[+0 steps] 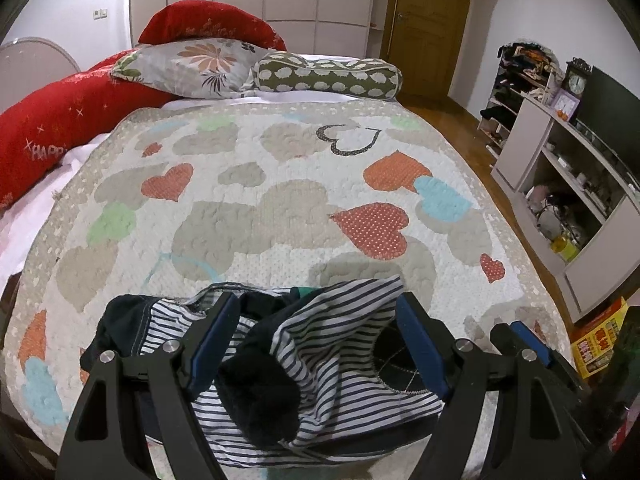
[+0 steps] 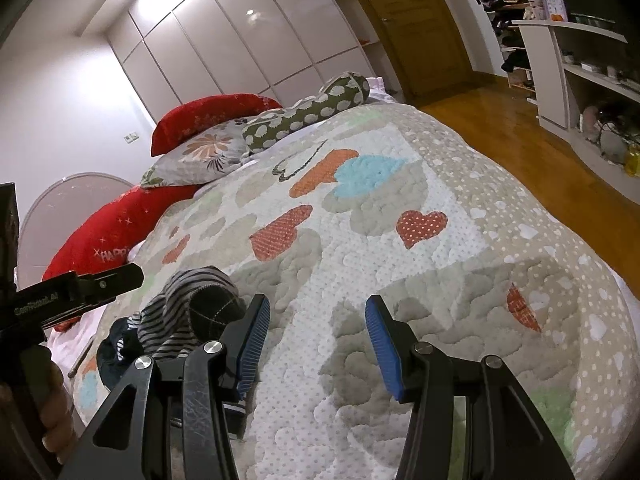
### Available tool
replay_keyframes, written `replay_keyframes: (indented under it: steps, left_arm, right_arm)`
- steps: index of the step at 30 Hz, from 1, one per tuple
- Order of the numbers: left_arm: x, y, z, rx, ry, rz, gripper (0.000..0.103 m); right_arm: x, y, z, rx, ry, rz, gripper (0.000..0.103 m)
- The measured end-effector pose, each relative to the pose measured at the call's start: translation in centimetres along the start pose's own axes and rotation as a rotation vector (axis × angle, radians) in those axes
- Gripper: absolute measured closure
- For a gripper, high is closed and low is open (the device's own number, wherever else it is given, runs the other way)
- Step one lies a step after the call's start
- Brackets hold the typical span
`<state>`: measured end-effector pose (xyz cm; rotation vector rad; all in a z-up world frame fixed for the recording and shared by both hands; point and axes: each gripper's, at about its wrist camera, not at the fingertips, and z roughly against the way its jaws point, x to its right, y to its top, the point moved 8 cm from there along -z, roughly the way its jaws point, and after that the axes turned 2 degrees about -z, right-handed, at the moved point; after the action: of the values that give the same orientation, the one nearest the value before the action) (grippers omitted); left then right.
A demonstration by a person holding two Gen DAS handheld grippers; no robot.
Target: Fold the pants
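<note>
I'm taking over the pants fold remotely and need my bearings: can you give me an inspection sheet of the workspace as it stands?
Surface: bed under a quilted heart-pattern bedspread, lying fairly flat.
Job's things: pants, striped with dark parts, bunched in a heap near the bed's near edge, not yet spread or folded.
Clutter: red pillows, floral pillow and green bolster at the far end.
Grippers: left gripper open, jaws either side of the heap, not closed on it; right gripper open over bare quilt beside the pants.
Cables: nothing seen on the bed.
Surroundings: wardrobe, wooden door, shelving unit with clock, wood floor.
</note>
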<state>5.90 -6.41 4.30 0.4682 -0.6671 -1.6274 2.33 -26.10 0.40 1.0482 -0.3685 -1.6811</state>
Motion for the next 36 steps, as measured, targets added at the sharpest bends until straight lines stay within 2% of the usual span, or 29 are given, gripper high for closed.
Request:
replay_keyframes:
  steps: [7, 15, 22, 30, 33, 36]
  left_arm:
    - [-3.6, -0.4, 1.6, 0.032, -0.013, 0.088, 0.024]
    - [-9.1, -1.2, 5.2, 0.101, -0.006, 0.215, 0.024]
    - [-15.0, -2.9, 9.2, 0.145, 0.052, 0.322, 0.024]
    - [-24.2, -5.6, 12.9, 0.197, 0.175, 0.535, 0.024]
    - [-26.1, -7.0, 12.6, 0.196, 0.197, 0.568, 0.024]
    - [-27.4, -8.8, 11.4, 0.165, 0.176, 0.603, 0.024]
  right_arm:
    - [-2.8, -0.6, 0.2, -0.007, -0.014, 0.06, 0.049]
    - [-6.9, -1.2, 0.9, -0.018, -0.02, 0.14, 0.049]
    - [-11.7, -1.7, 2.4, -0.009, 0.001, 0.248, 0.048]
    - [-15.5, -2.1, 1.6, -0.084, 0.069, 0.337, 0.046]
    - [-16.4, -1.1, 0.1, -0.125, 0.102, 0.335, 0.046]
    - [-18.6, -1.2, -2.1, -0.208, 0.157, 0.349, 0.046]
